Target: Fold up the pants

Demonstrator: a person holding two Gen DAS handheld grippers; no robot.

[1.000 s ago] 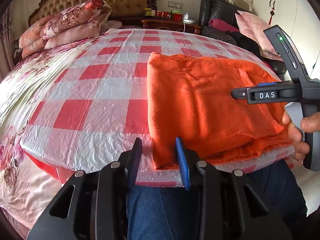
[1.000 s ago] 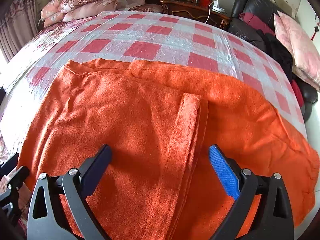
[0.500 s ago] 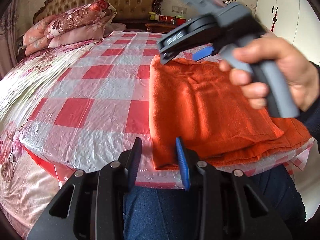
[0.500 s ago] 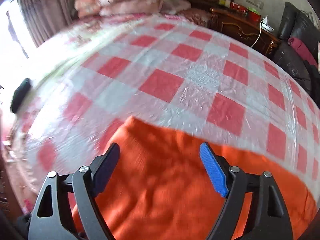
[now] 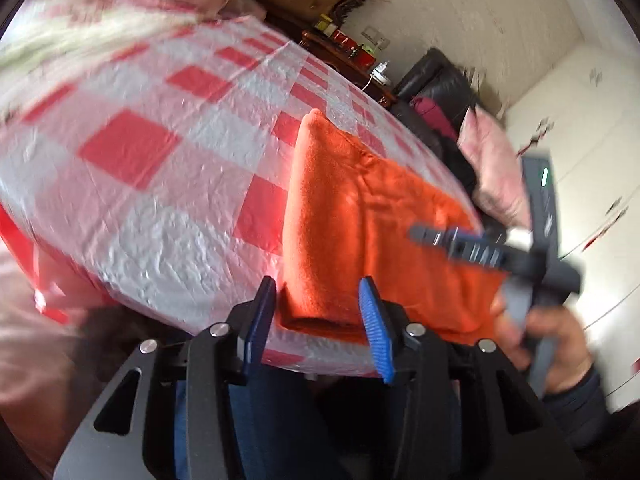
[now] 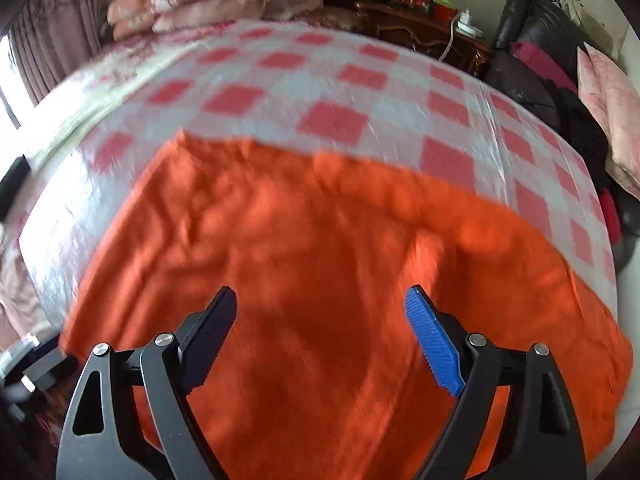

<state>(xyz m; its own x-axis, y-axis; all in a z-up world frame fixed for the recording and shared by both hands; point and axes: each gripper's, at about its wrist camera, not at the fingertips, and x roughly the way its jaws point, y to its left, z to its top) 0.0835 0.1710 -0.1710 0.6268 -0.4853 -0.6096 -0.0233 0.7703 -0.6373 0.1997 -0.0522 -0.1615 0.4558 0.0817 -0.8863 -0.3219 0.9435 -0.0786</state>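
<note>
Jaws parted and having just widened, the left gripper point(image 5: 316, 322) lines up on the near left corner of the folded orange pants point(image 5: 376, 236), the corner sitting in the gap between the fingers with neither pad seen pressing on it. The right gripper point(image 6: 324, 340) hangs above the middle of the cloth, its jaws spread wide after a moment of shifting width, nothing between them; in the left wrist view it shows side-on over the pants' right half, held in the person's hand point(image 5: 556, 336). The pants lie flat in several layers at the near edge of the bed, on a red-and-white checked plastic cover point(image 5: 160, 184), with a rolled fold running along their left side. Pillows point(image 6: 200, 0) are stacked at the headboard end, a dark wooden nightstand point(image 6: 424, 28) stands beyond the bed, and a black sofa point(image 6: 532, 40) piled with cushions lines the far right.

The step appears to be taking hold of the near edge for a further fold. Doing it well probably means sliding the lower finger under all the layers at the corner before closing, matching that grip with the right gripper at the opposite near corner, and lifting both together so the stack stays aligned; the slick cover may let the cloth skid away
</note>
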